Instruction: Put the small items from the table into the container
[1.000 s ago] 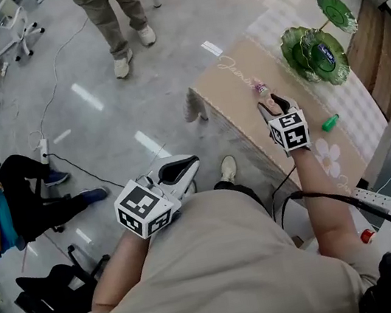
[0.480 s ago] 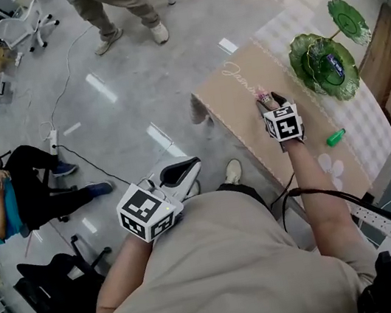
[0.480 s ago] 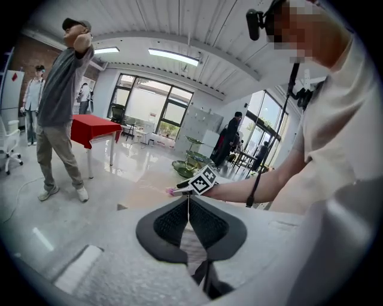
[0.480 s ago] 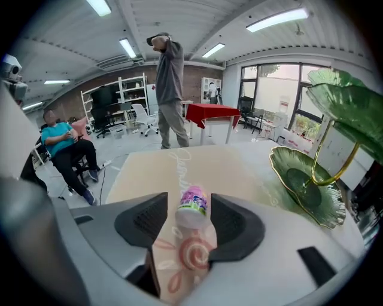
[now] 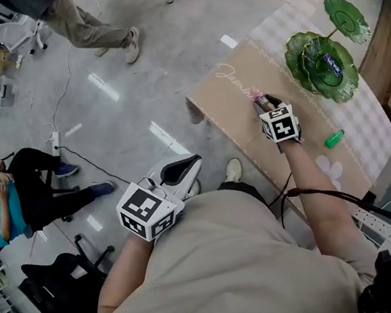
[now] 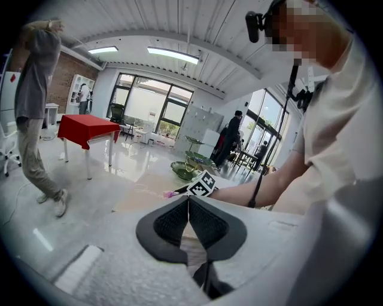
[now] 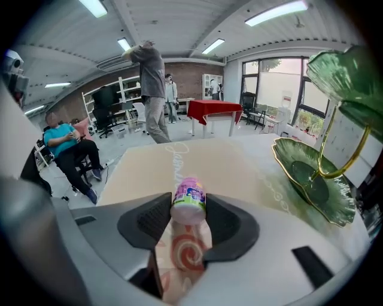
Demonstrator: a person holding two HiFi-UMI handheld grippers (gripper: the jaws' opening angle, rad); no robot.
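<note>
Pink-capped bottle (image 7: 189,200) on the table between my right gripper (image 7: 189,210) jaws, which are closing, pads seemingly on it | left gripper (image 6: 188,218) clenched, empty, off-table | green dish (image 7: 311,179) ahead-right holds one blue item (image 5: 328,65) | green piece (image 5: 334,139) beside my right wrist yet to go | judged early.

A glossy grey floor (image 5: 128,74) mirrors ceiling light strips (image 6: 173,55). A white office chair (image 5: 9,33) stands at ten o'clock overhead. In the left gripper view, a red table (image 6: 87,128) sits before tall windows (image 6: 149,101) at nine o'clock.
</note>
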